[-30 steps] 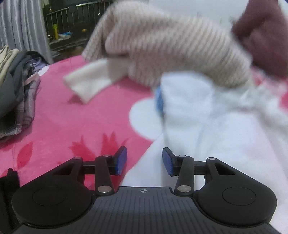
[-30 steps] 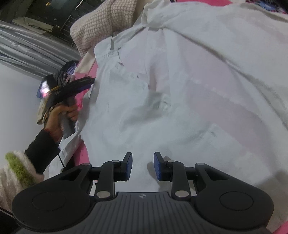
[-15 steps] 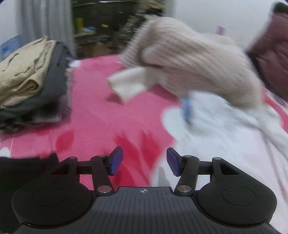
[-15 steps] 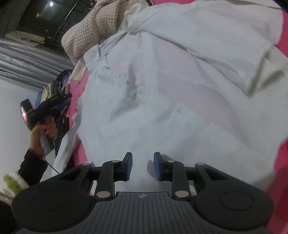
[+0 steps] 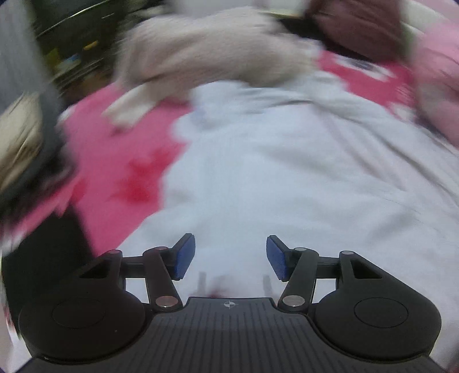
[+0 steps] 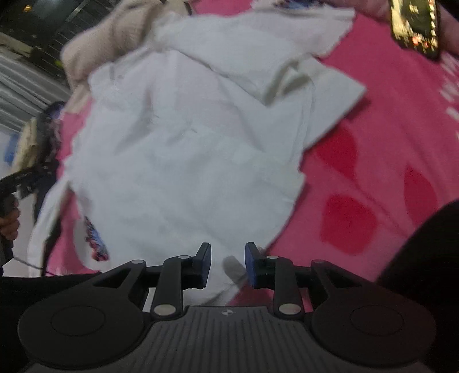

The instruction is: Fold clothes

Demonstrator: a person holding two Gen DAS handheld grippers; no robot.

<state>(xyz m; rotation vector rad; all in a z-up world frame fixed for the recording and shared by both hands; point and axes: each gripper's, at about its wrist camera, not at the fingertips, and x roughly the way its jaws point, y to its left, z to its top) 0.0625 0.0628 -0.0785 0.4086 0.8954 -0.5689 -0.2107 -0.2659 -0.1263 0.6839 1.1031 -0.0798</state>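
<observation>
White shirt (image 6: pixel 183 149) spread across the pink bedcover (image 6: pixel 387 137), one sleeve (image 6: pixel 324 94) out flat to its right, another part hanging off its left toward the bed edge. Laid open like this, the cloth gives both tools edges to reach; judged, it fits either a garment smoothed for folding or one between folds

Left gripper (image 5: pixel 231 256): jaws wide apart, nothing between the blue pads, poised over the shirt's near hem. Blur in this view, so contact with the cloth cannot be told

Right gripper (image 6: pixel 228 265): jaws parted by a narrower gap, holding nothing, with a corner of the shirt's lower edge just beyond the tips

Around the shirt:
- beige knit sweater (image 5: pixel 206 54) lying on its collar end, overlapping the cloth; would likely hinder any fold from that end
- maroon garment (image 5: pixel 355 28) beyond the sweater
- stack of folded clothes (image 5: pixel 20 149) well off to the shirt's left, tan on top
- phone (image 6: pixel 416 25), screen lit, beyond the right sleeve
- dark cloth at the near right, clear of the shirt
- hand (image 6: pixel 8 221) on the other tool's grip at the shirt's left
</observation>
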